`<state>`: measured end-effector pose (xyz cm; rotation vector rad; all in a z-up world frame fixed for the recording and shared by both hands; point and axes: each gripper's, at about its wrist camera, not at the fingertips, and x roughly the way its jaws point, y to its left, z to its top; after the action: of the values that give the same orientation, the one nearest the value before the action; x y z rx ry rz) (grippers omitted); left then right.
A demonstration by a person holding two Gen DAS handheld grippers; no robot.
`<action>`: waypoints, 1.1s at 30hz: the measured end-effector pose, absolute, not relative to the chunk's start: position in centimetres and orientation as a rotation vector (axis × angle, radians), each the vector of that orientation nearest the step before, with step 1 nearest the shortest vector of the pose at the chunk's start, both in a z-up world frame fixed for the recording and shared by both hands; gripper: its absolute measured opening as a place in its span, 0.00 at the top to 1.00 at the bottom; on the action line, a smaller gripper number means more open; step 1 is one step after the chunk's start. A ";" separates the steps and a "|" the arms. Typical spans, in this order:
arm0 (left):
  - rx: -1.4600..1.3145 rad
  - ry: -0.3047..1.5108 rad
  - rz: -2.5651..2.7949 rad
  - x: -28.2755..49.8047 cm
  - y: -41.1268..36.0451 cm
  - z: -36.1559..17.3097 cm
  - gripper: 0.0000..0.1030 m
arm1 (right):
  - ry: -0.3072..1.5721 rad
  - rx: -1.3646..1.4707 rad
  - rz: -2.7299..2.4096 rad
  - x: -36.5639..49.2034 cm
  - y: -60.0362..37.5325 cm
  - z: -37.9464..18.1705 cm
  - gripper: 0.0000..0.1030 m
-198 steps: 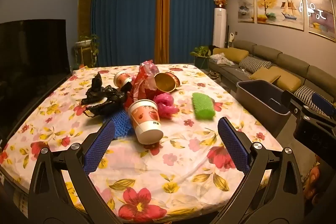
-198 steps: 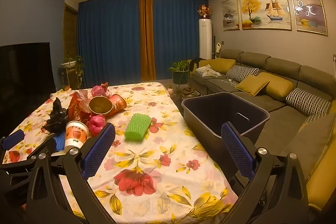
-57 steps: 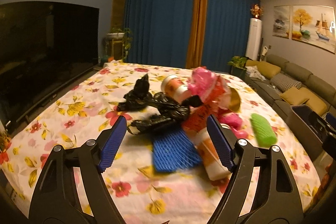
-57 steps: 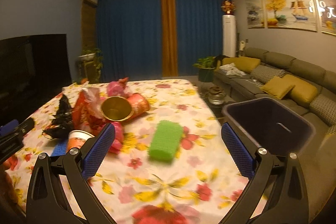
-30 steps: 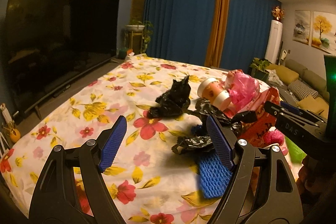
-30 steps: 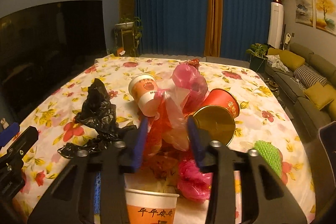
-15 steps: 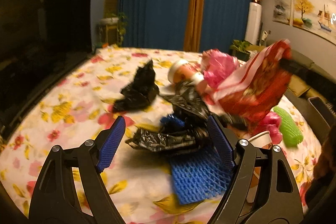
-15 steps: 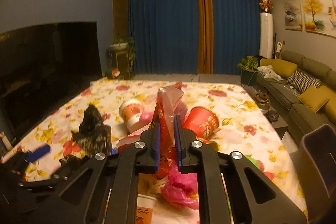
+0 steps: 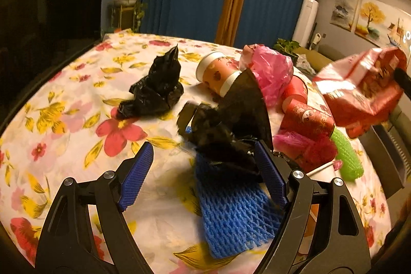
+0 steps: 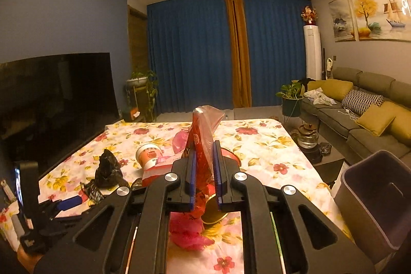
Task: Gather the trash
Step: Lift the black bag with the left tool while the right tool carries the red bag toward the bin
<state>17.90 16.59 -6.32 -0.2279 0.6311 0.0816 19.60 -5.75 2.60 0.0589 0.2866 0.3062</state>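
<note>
The right gripper (image 10: 204, 180), previously spread, had clamped the red snack bag (image 10: 203, 130), lifted clear for binning; the left gripper (image 9: 203, 176) gaped apart.

home living room | sofa (image 10: 364, 104) | television (image 10: 56, 96) | curtains (image 10: 195, 50) | wall paintings (image 10: 370, 12)

The left gripper (image 9: 203, 172) hovers with jaws wide apart over the flowered counter (image 9: 77, 99). A crumpled black bag (image 9: 226, 125) lies just ahead of it, on a blue foam net (image 9: 233, 217). Right of the black bag, a red snack bag (image 9: 359, 91) hangs above the counter.
</note>
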 end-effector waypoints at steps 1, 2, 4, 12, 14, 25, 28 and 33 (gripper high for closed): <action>-0.235 0.636 0.073 18.0 16.5 -6.3 0.24 | 0.288 0.058 0.306 19.5 -5.8 2.5 0.88; -0.243 0.638 0.059 18.2 16.4 -6.3 0.24 | 0.288 0.054 0.305 19.4 -5.7 2.4 0.88; -0.252 0.634 0.040 18.3 16.3 -6.1 0.25 | 0.290 0.044 0.300 19.1 -5.7 2.1 0.88; -0.302 0.674 -0.022 20.0 15.8 -6.5 0.80 | 0.296 0.047 0.293 18.6 -6.1 1.9 0.88; -0.302 0.661 -0.020 19.8 15.7 -6.3 0.92 | 0.293 0.046 0.284 18.4 -6.5 2.0 0.88; -0.325 0.459 0.031 15.6 15.2 -0.4 0.96 | 0.274 0.069 0.256 17.0 -9.5 2.6 0.88; -0.309 0.421 0.033 14.6 14.1 1.0 0.96 | 0.262 0.072 0.249 16.3 -10.4 3.0 0.88; -0.273 0.367 0.046 13.5 12.5 2.7 0.96 | 0.246 0.075 0.228 15.3 -12.2 3.3 0.88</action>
<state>13.49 12.48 2.69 -0.2727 0.3673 0.0463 15.26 -12.19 3.33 0.0754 0.2460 0.2276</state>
